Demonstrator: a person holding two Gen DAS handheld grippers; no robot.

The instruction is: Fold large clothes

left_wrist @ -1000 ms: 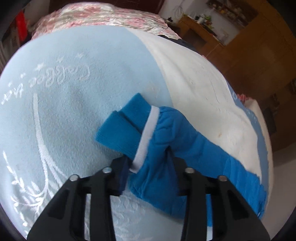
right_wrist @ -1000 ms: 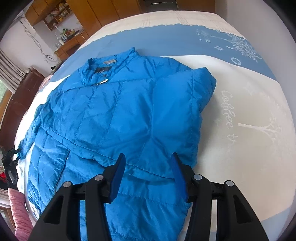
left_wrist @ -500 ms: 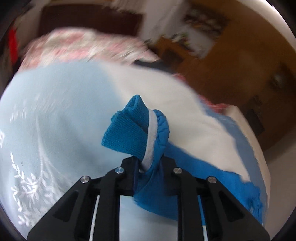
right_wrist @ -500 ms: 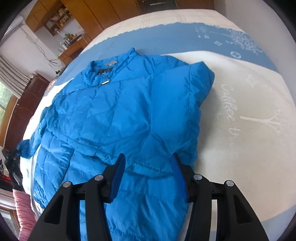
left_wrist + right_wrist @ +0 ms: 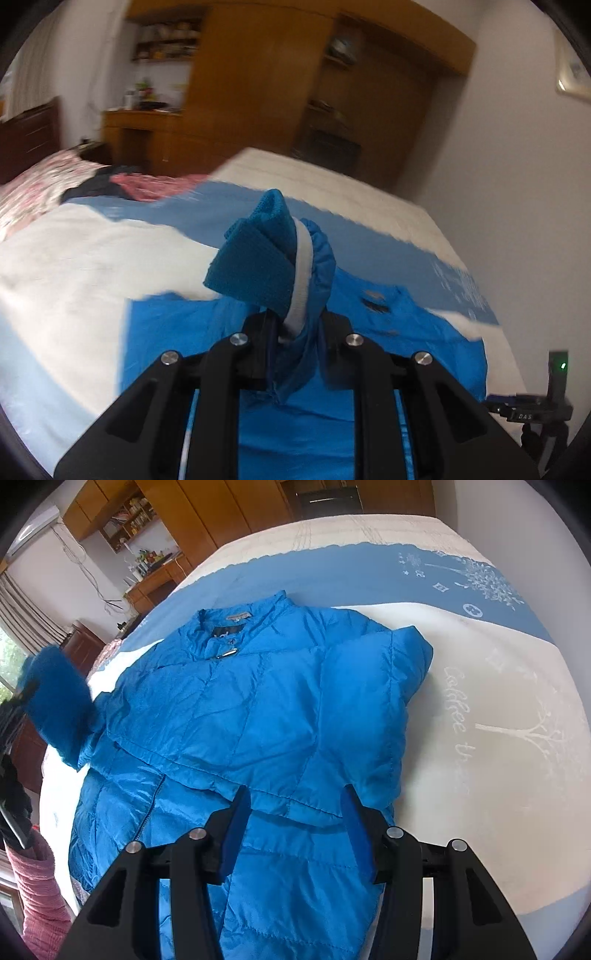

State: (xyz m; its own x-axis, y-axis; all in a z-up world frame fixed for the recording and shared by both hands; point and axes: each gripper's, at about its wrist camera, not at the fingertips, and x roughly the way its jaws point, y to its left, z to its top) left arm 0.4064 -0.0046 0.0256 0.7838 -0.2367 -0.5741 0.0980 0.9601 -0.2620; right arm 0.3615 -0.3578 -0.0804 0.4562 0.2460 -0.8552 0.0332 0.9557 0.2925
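A bright blue puffer jacket [image 5: 258, 716] lies face up on the bed, collar at the far end, its right sleeve folded over the chest. My left gripper [image 5: 295, 332] is shut on the other sleeve's knitted cuff [image 5: 258, 266] and holds it lifted above the jacket body [image 5: 369, 369]. That raised cuff shows blurred at the left edge in the right wrist view [image 5: 55, 705]. My right gripper [image 5: 293, 823] is open and empty, hovering over the jacket's lower front.
The bed has a white and blue bedspread [image 5: 498, 701] with embroidered lettering. Floral bedding [image 5: 29, 192] lies at the far left. Wooden wardrobes [image 5: 295, 92] and a desk [image 5: 140, 125] stand beyond the bed. A pink cloth [image 5: 37, 886] hangs at lower left.
My left gripper has closed on the sleeve cuff, lifted it off the bed and swung it over toward the jacket body. The right gripper has stayed open over the jacket, barely moving.
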